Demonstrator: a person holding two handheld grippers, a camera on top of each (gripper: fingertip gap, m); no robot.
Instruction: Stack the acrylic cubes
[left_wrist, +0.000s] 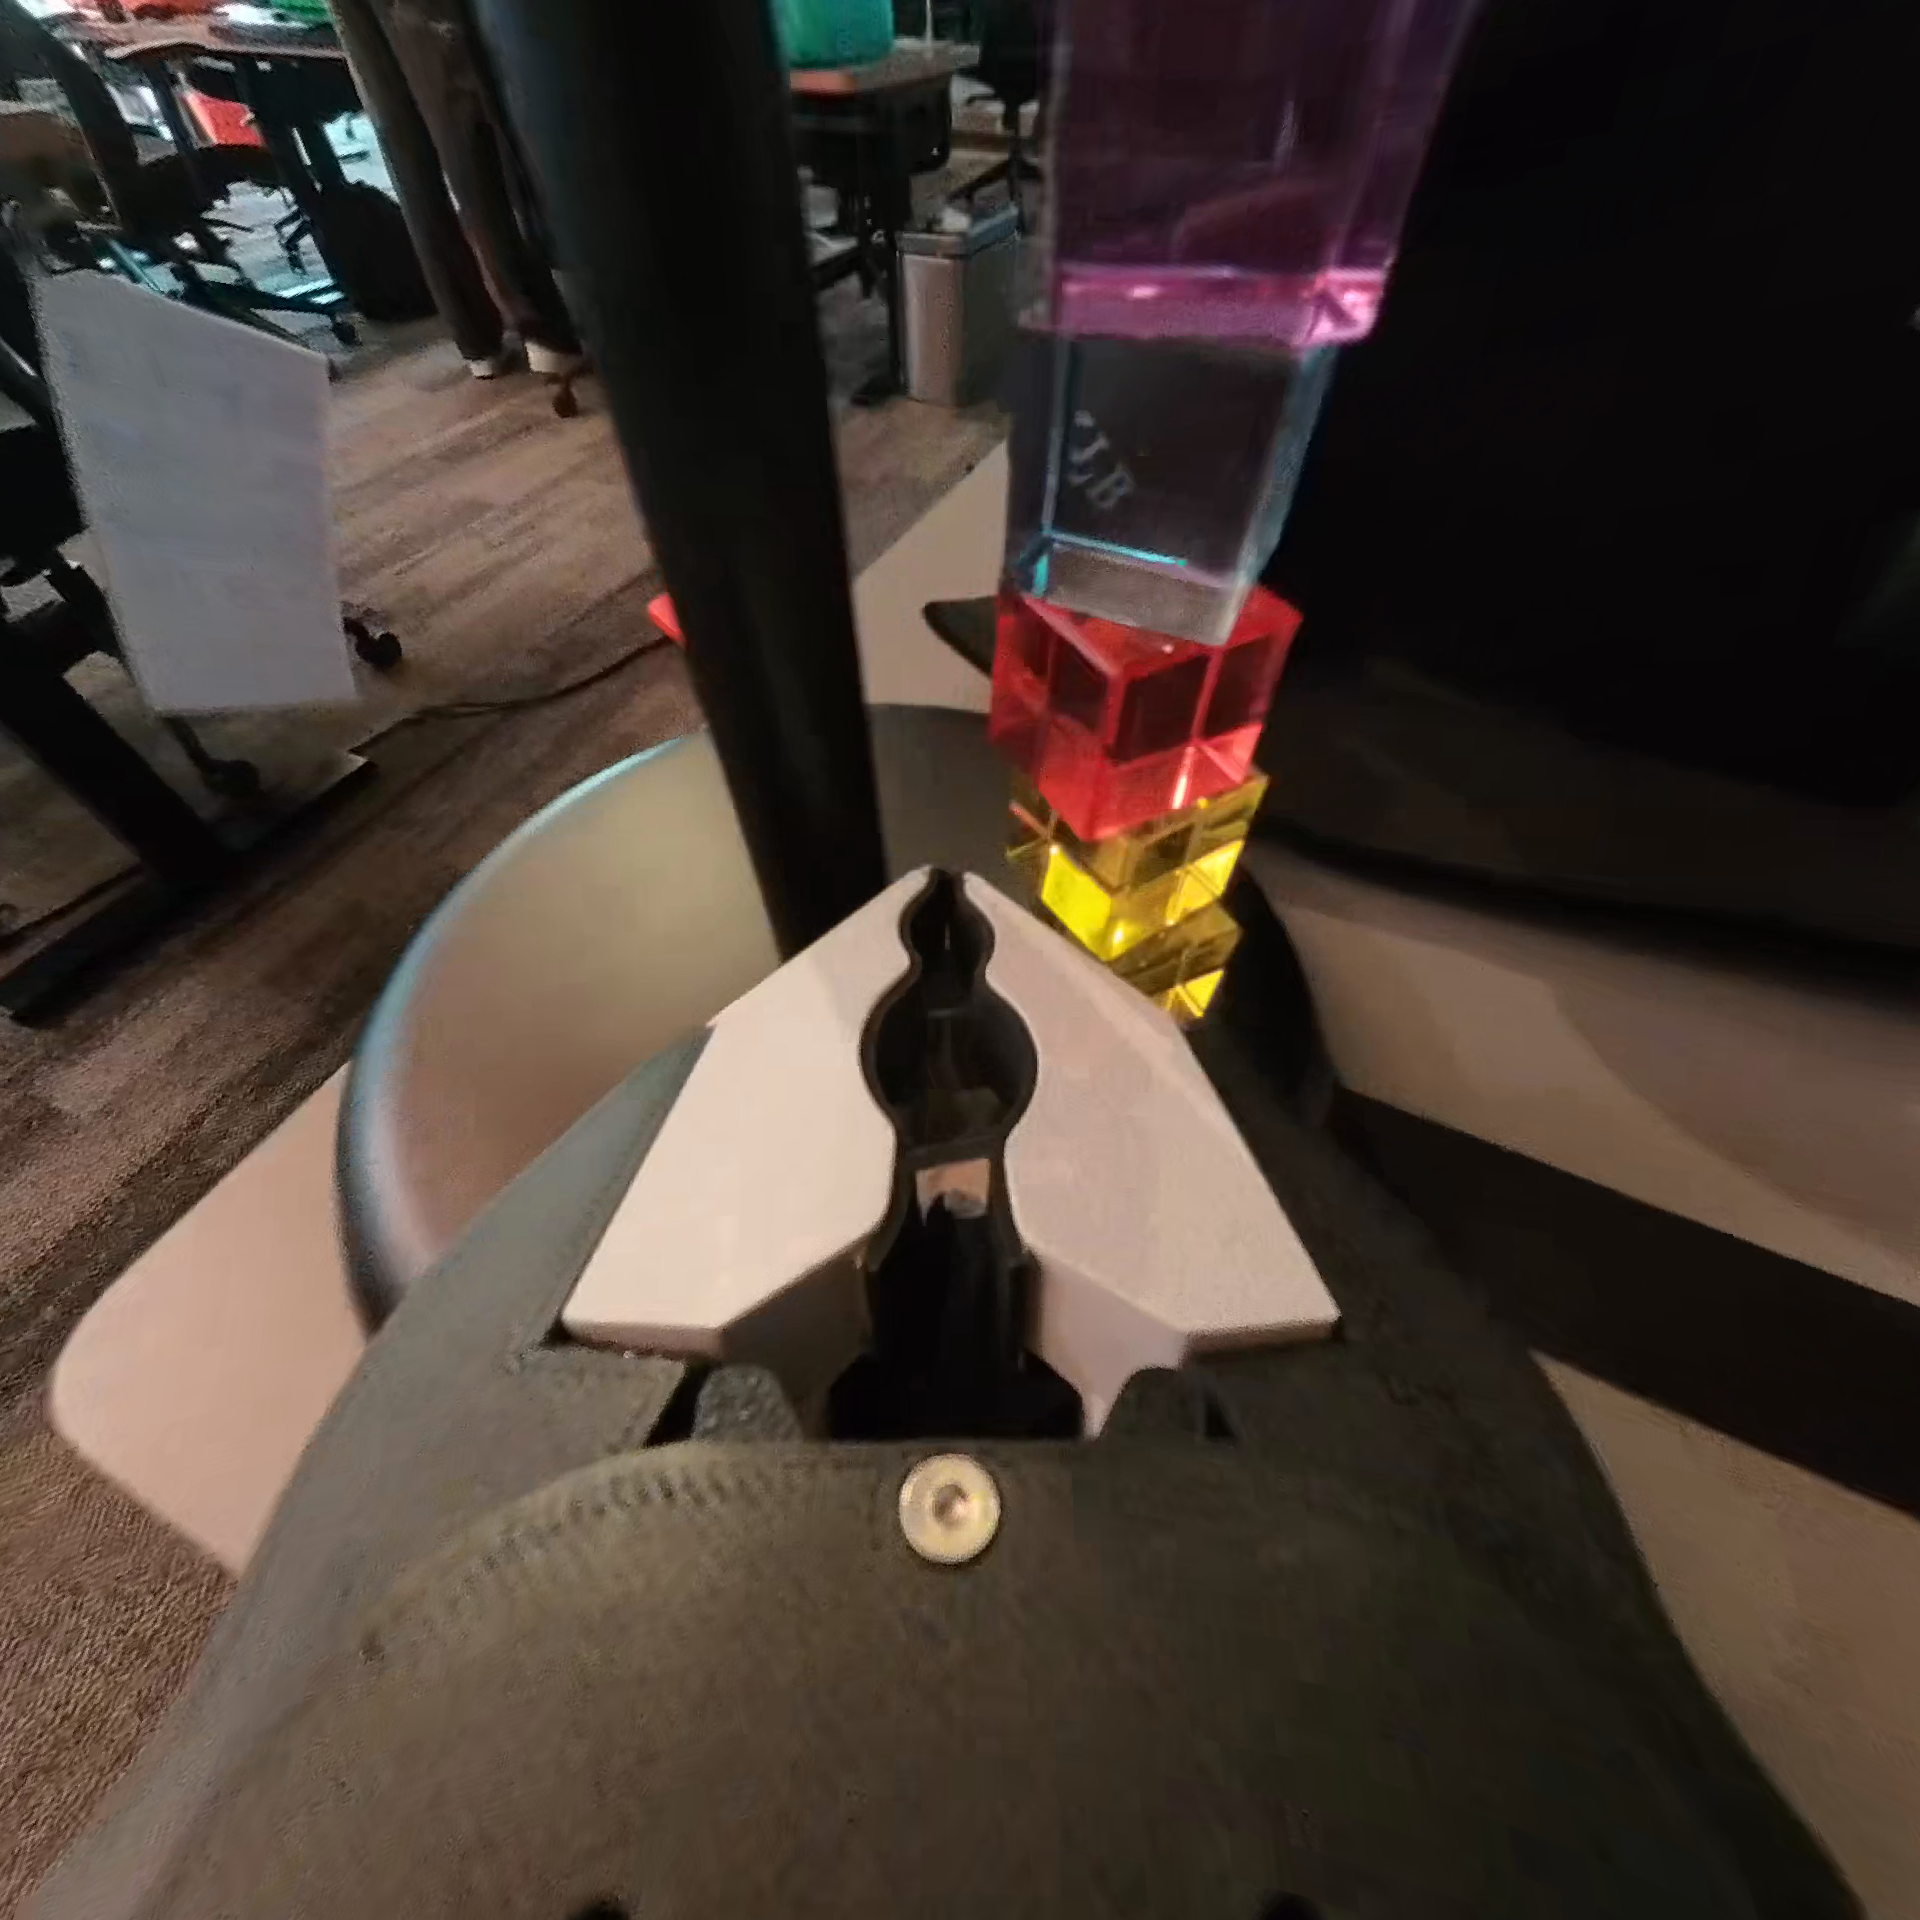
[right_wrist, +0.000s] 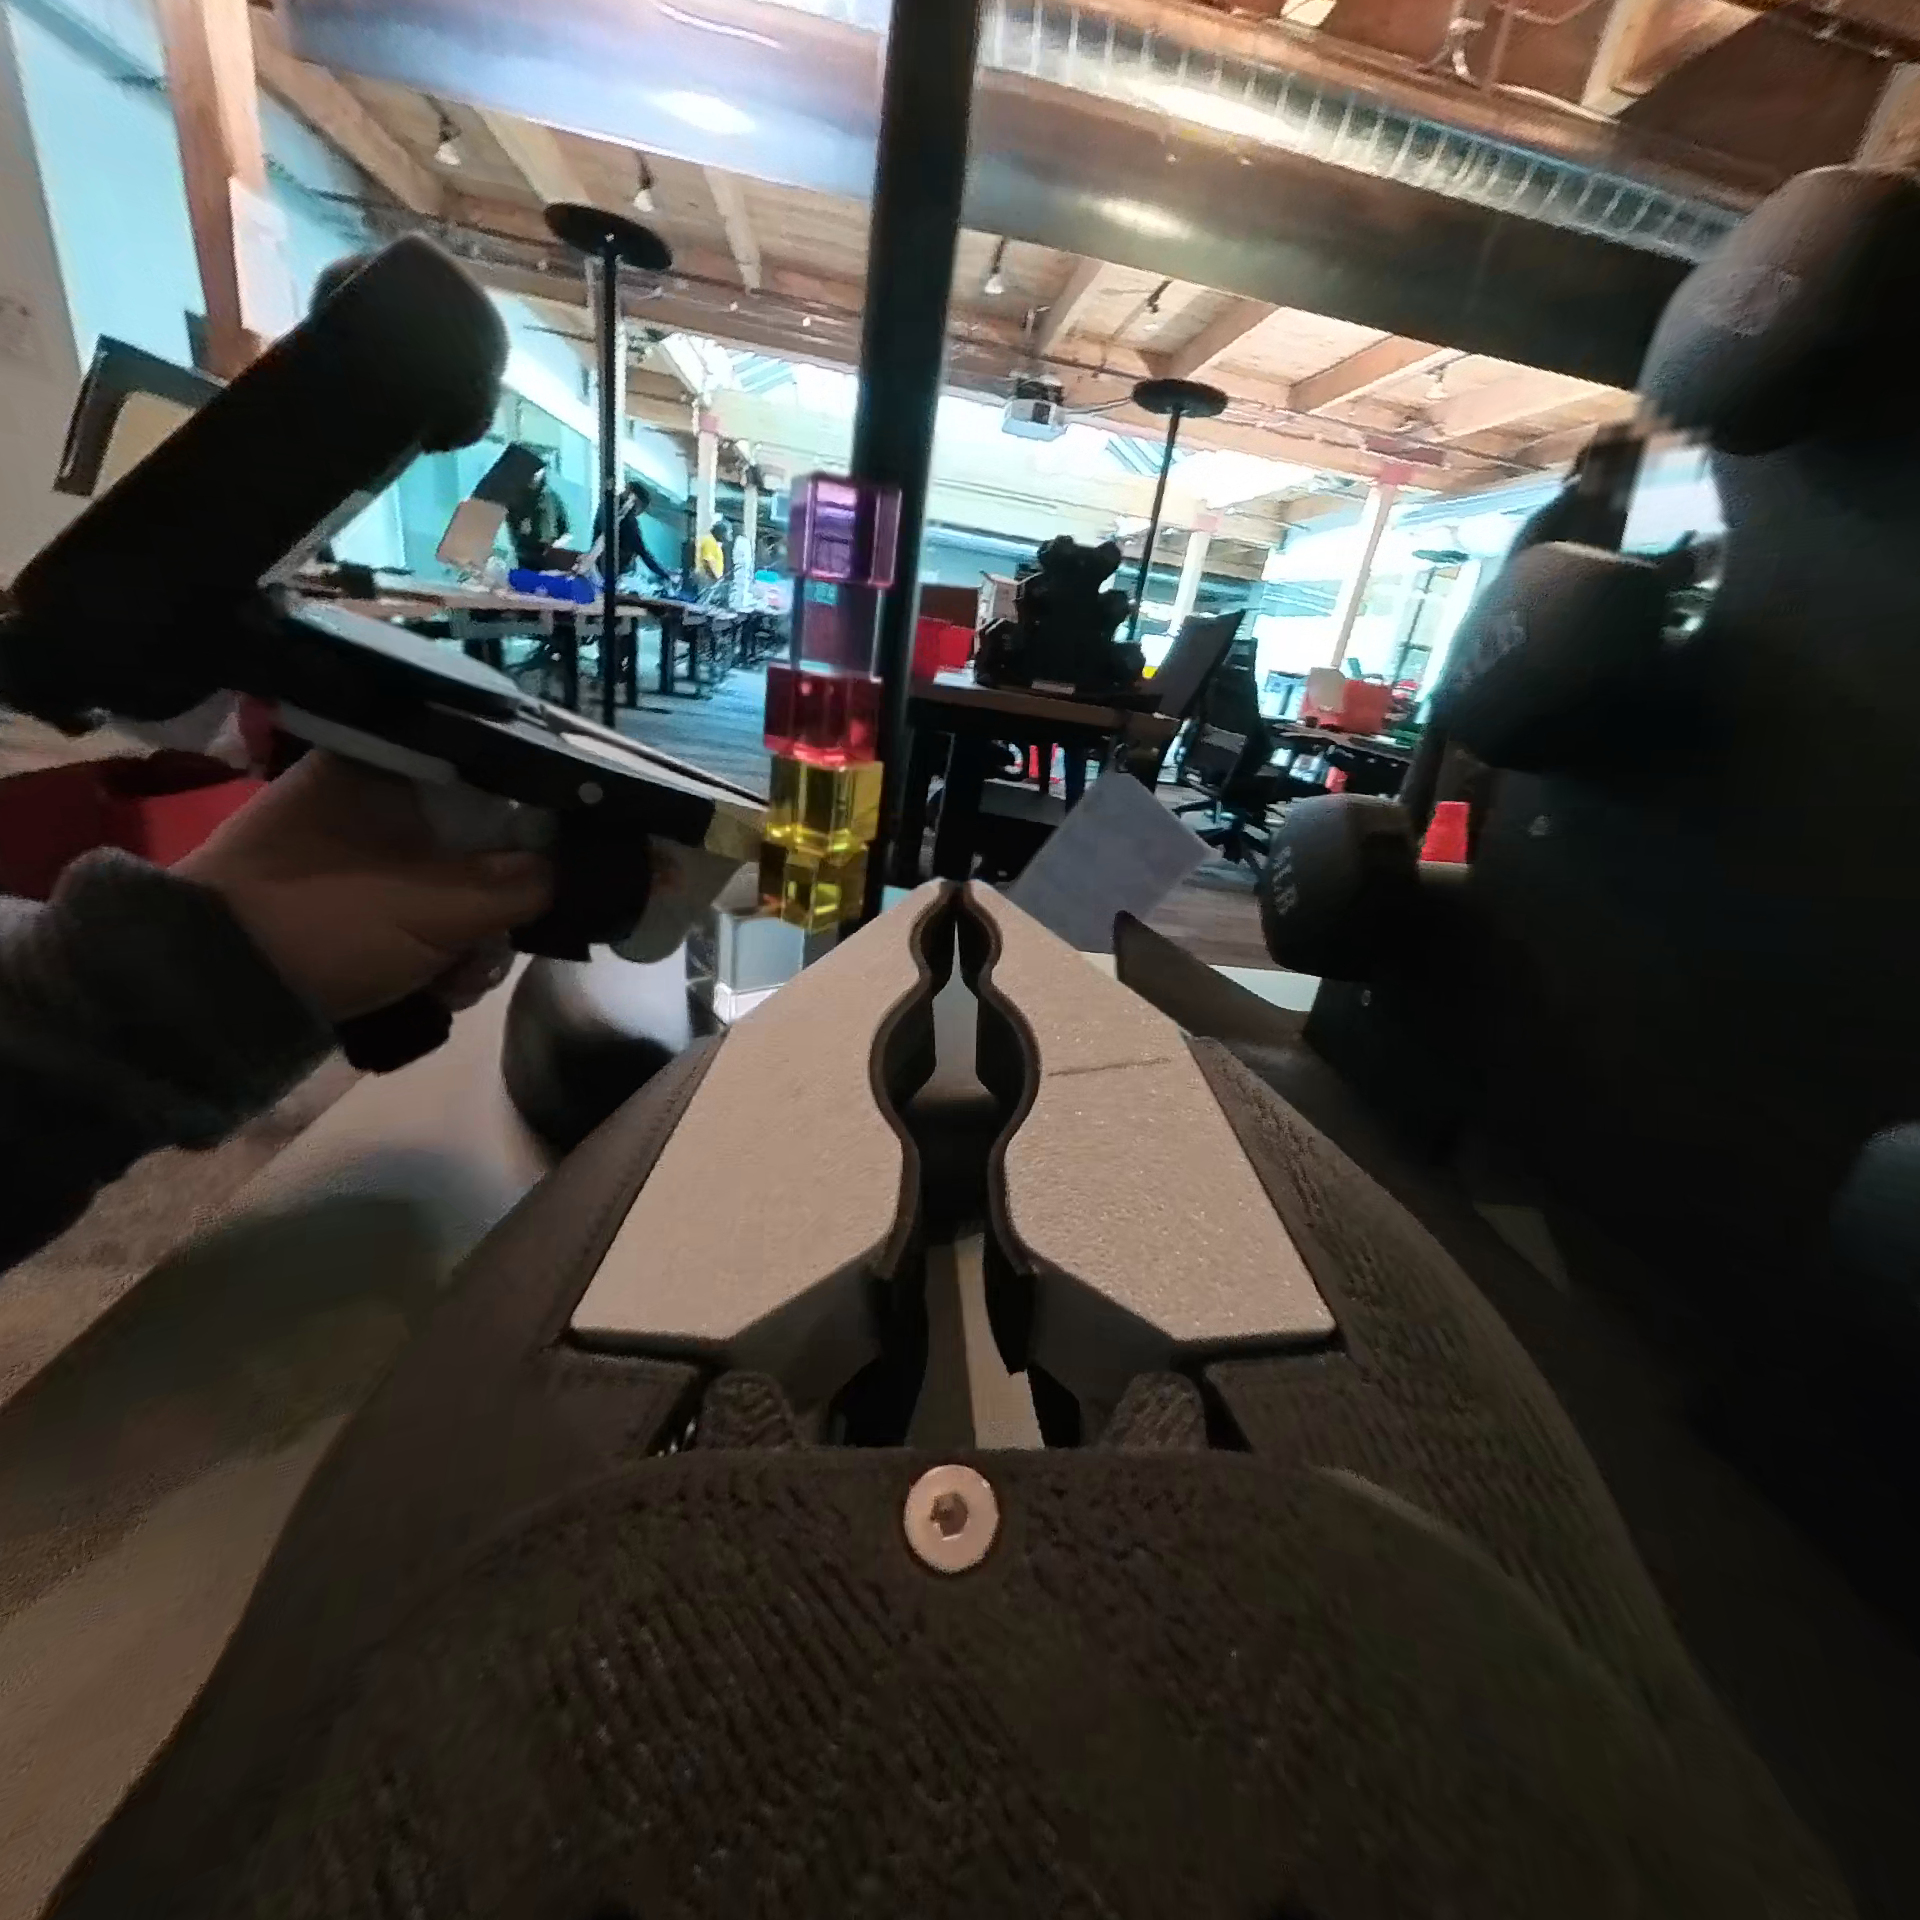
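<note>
A tower of acrylic cubes stands on the table. In the left wrist view it shows a purple cube (left_wrist: 1216, 156) on top, then a clear cube (left_wrist: 1174, 468), a red cube (left_wrist: 1138, 707) and two yellow cubes (left_wrist: 1143, 862). My left gripper (left_wrist: 951, 881) is shut, with its tips just left of the yellow cubes. In the right wrist view the tower (right_wrist: 826, 717) stands ahead and rests on another clear cube (right_wrist: 764, 961). My right gripper (right_wrist: 958, 888) is shut, low in front of the tower. The left gripper (right_wrist: 727, 826), held by a hand (right_wrist: 364, 883), reaches in beside the yellow cubes.
A black pole (left_wrist: 717, 468) on a round base (left_wrist: 540, 935) stands close to the left of the tower and also shows in the right wrist view (right_wrist: 914, 416). Dark dumbbell-like weights (right_wrist: 1340, 883) sit at the right. Office desks and chairs lie beyond the table edge. My hands' fingertips stand some 15 cm from each other. From my left tips it is roughly 7 cm to the black pole (left_wrist: 717, 468); from my right, 15 cm.
</note>
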